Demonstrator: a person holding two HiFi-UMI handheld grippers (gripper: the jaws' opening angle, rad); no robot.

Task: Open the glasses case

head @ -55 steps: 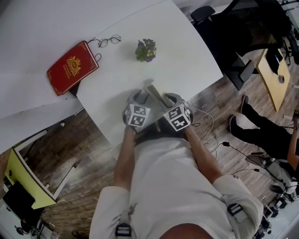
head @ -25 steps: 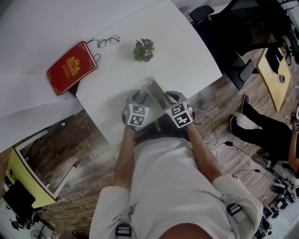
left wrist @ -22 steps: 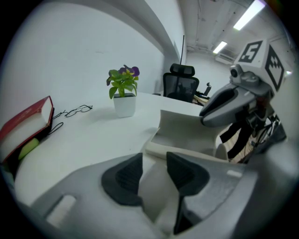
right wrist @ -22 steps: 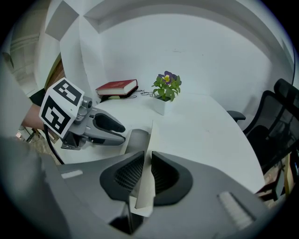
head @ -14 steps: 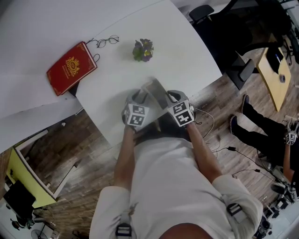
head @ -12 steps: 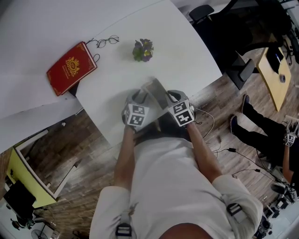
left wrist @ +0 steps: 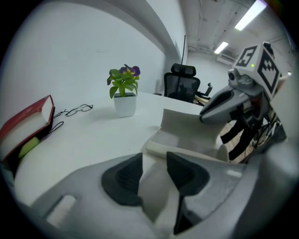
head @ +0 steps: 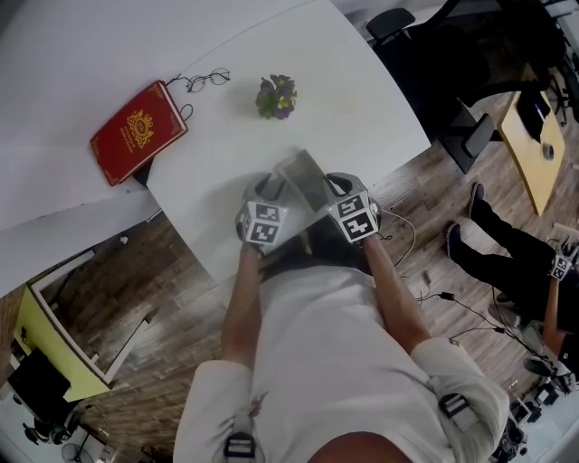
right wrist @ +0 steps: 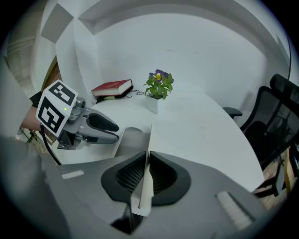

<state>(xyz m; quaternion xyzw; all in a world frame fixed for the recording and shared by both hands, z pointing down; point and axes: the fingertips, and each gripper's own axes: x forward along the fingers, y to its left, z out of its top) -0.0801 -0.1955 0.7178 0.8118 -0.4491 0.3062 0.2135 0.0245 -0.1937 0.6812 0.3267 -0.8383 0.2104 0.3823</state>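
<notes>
**Both grippers clamped on the glasses case, lid raised**

Your left gripper point(left wrist: 153, 161) is closed on the lower half of the glasses case point(left wrist: 180, 143). Its dark pads press on the pale wall of the tray from either side. Your right gripper point(right wrist: 147, 157) pinches the lid point(left wrist: 194, 122) edge-on. Its jaws have just closed the last little way, and the pads now meet on the thin panel with no gap to spare. The lid stands tilted up from the tray, so the case is open and its pale inside shows. In the head view the two marker cubes sit side by side just below the case, with your forearms running back to your body.

The case lies on the white table point(head: 362, 99), on your side of the potted plant point(head: 279, 96) and close to the table's near edge. The plant has purple flowers and stands upright in a small white pot. A pair of spectacles point(head: 206, 80) lies on the table to the left of the plant. A red book point(head: 139, 129) with a gold emblem lies further left than the spectacles and nearer to you. A black office chair point(head: 395, 24) stands to the right of the plant, past the table's far edge.
</notes>
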